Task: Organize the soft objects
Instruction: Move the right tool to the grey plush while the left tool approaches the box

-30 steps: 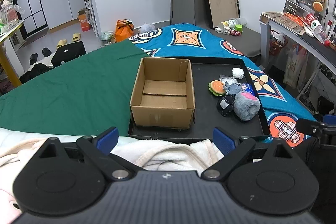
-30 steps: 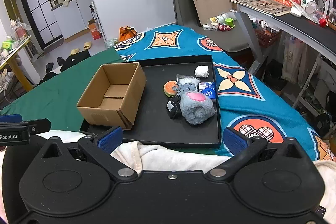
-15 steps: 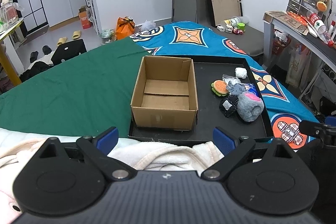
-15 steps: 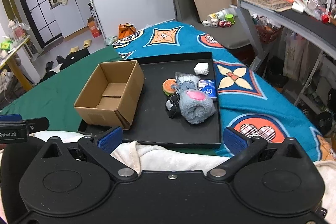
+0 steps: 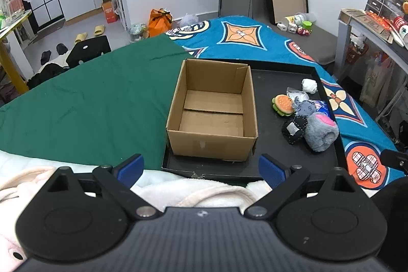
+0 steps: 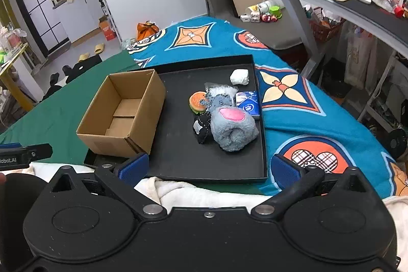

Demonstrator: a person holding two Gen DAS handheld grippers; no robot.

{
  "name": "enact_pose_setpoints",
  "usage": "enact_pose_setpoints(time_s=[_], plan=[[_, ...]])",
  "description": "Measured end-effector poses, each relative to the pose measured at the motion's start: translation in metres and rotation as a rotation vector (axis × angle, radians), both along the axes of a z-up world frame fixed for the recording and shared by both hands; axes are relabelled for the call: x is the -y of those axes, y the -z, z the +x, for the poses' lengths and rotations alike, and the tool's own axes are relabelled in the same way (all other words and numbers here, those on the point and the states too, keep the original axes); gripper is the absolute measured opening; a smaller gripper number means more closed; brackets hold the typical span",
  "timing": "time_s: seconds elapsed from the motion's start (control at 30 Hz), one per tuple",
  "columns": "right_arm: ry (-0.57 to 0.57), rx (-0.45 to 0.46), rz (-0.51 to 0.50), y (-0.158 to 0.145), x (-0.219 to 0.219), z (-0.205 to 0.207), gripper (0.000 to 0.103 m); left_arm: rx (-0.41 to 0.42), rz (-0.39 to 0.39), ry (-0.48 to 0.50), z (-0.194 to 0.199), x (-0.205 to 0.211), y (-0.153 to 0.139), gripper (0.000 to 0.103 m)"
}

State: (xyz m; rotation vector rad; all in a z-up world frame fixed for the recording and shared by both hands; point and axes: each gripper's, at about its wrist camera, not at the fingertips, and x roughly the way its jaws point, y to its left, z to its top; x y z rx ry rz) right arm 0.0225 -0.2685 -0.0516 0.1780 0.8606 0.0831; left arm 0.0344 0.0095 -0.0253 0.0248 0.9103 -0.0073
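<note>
An empty open cardboard box (image 5: 213, 111) (image 6: 122, 114) stands on the left of a black tray (image 5: 267, 165) (image 6: 204, 165). To its right lies a pile: a grey plush with a pink patch (image 5: 320, 130) (image 6: 233, 128), a small black plush (image 5: 294, 129) (image 6: 201, 128), a burger toy (image 5: 282, 105) (image 6: 196, 101), a grey doll (image 6: 219, 100), a blue packet (image 6: 247, 104) and a white wad (image 5: 309, 86) (image 6: 239, 76). My left gripper (image 5: 201, 168) and my right gripper (image 6: 209, 167) are open and empty, short of the tray's near edge.
The tray lies on a bed with a green sheet (image 5: 84, 103) and a blue patterned blanket (image 6: 301, 114). A white and pink blanket (image 5: 178, 190) lies under the grippers. A desk (image 6: 357, 7) stands to the right. Floor clutter lies beyond the bed.
Both grippers have moved a little forward towards the tray, so the box and toys look larger. Nothing on the tray has moved.
</note>
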Motion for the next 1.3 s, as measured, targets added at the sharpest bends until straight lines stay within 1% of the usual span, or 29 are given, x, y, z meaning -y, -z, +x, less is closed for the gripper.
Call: enact_pose_setpoints(time_s=[0.23,0.37,0.47,0.63,0.73,0.87,0.97,1.07,1.2,1.3], plan=[[-0.002,-0.043,0.007,0.011,0.003,0.016,0.103,-0.025,0.007,-0.016,0.019,-0.003,0.012,0.096],[0.008,-0.071,0.044,0.019,0.01,0.026,0.103,-0.051,0.018,-0.026,0.03,-0.006,0.02,0.096],[0.014,-0.091,0.038,0.026,0.011,0.033,0.103,-0.068,0.014,-0.043,0.038,-0.009,0.025,0.096],[0.016,-0.115,0.04,0.036,0.015,0.046,0.103,-0.075,0.028,-0.066,0.05,-0.013,0.029,0.096],[0.022,-0.133,0.046,0.043,0.018,0.053,0.103,-0.078,0.017,-0.087,0.058,-0.018,0.033,0.096],[0.03,-0.137,0.061,0.052,0.023,0.061,0.103,-0.072,0.02,-0.109,0.068,-0.023,0.038,0.096],[0.048,-0.132,0.078,0.059,0.028,0.068,0.103,-0.064,0.006,-0.118,0.075,-0.026,0.04,0.096],[0.06,-0.129,0.093,0.065,0.032,0.075,0.103,-0.044,0.022,-0.12,0.081,-0.024,0.041,0.096],[0.074,-0.112,0.138,0.074,0.037,0.086,0.103,-0.02,0.039,-0.126,0.091,-0.023,0.047,0.095],[0.085,-0.101,0.181,0.082,0.04,0.095,0.103,-0.019,0.044,-0.129,0.098,-0.024,0.055,0.093]])
